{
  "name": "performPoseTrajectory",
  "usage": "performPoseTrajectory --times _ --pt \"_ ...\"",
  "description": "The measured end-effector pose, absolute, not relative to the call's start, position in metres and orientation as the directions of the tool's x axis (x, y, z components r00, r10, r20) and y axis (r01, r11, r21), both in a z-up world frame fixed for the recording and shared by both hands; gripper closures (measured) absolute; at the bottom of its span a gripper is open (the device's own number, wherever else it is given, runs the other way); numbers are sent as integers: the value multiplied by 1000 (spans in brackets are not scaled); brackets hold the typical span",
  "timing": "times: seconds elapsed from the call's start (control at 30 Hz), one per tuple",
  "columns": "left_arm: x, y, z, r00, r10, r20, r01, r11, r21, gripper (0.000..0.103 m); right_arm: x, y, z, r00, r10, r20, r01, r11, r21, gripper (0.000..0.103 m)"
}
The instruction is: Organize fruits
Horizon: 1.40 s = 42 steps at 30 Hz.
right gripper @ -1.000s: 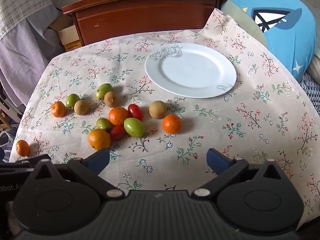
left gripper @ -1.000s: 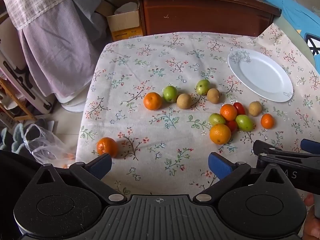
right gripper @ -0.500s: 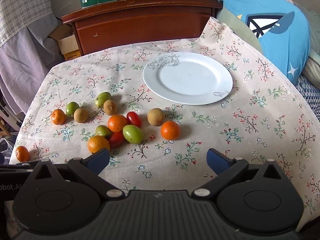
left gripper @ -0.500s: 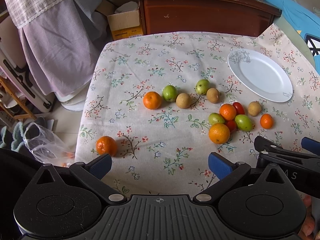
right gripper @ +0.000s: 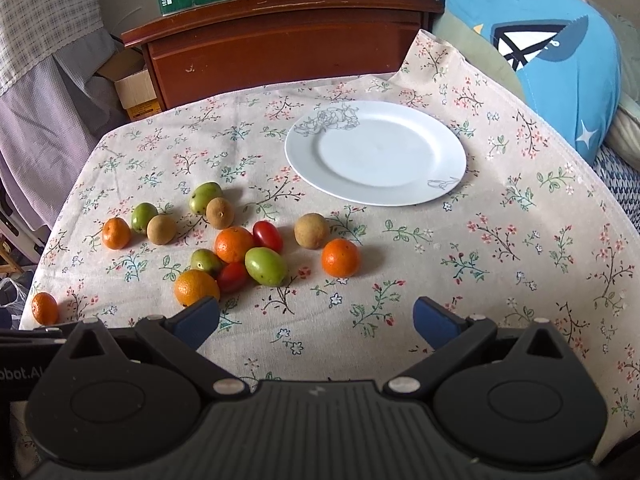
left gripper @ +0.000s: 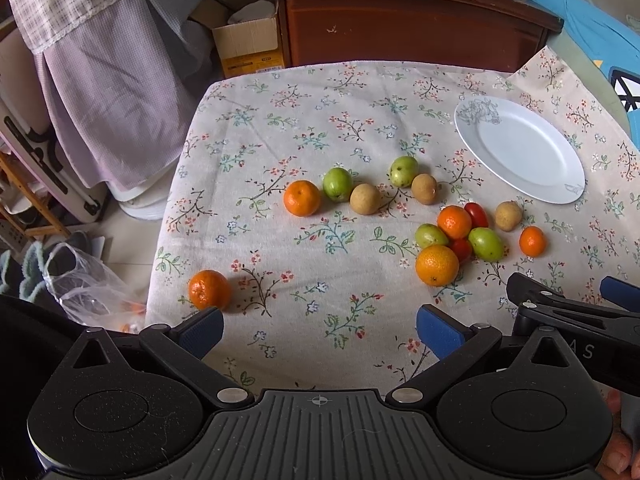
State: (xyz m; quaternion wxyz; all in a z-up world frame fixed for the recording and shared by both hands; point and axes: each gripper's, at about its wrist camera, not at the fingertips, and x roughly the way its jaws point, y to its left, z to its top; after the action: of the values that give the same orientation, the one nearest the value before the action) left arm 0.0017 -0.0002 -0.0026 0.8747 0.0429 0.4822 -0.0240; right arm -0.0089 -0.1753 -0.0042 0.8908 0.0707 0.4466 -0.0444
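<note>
- Floral tablecloth [right gripper: 500, 280] carries scattered small oranges, green, brown and red fruits [right gripper: 234, 244]; round white plate [right gripper: 376, 152] bare.
- Left gripper [left gripper: 318, 326], right gripper [right gripper: 316, 318]: fingers apart, holding nothing; sorting seemingly unstarted.

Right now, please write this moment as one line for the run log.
stage: start | left gripper: open, holds nothing | right gripper: open, holds nothing | plate: bare | fruits: all on cloth

I see a matt floral cloth [right gripper: 500, 220] over the counter and a glossy white glazed plate [right gripper: 376, 152]. The oranges [right gripper: 340, 257] look dimpled, the tomatoes [right gripper: 267, 235] shiny-smooth. My tongs [right gripper: 316, 317] are matt black plastic with textured blue pads [right gripper: 198, 318]. The cabinet [right gripper: 280, 48] behind is varnished wood.
</note>
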Motion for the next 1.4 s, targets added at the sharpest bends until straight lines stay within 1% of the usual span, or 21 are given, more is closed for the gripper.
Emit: performPoseTrajectory --times 0.63,0.87,1.4 --pt "4 -1 -10 502 -20 -864 94 995 31 0 -6 -177 -10 560 -13 -829 140 987 79 1" --pt "2 -1 -13 528 -21 -849 96 995 35 0 -5 -177 -13 551 -14 -835 139 987 76 1" --pt "4 1 -17 511 -67 -857 112 994 -11 0 -4 -177 -17 542 -2 -841 134 987 84 1"
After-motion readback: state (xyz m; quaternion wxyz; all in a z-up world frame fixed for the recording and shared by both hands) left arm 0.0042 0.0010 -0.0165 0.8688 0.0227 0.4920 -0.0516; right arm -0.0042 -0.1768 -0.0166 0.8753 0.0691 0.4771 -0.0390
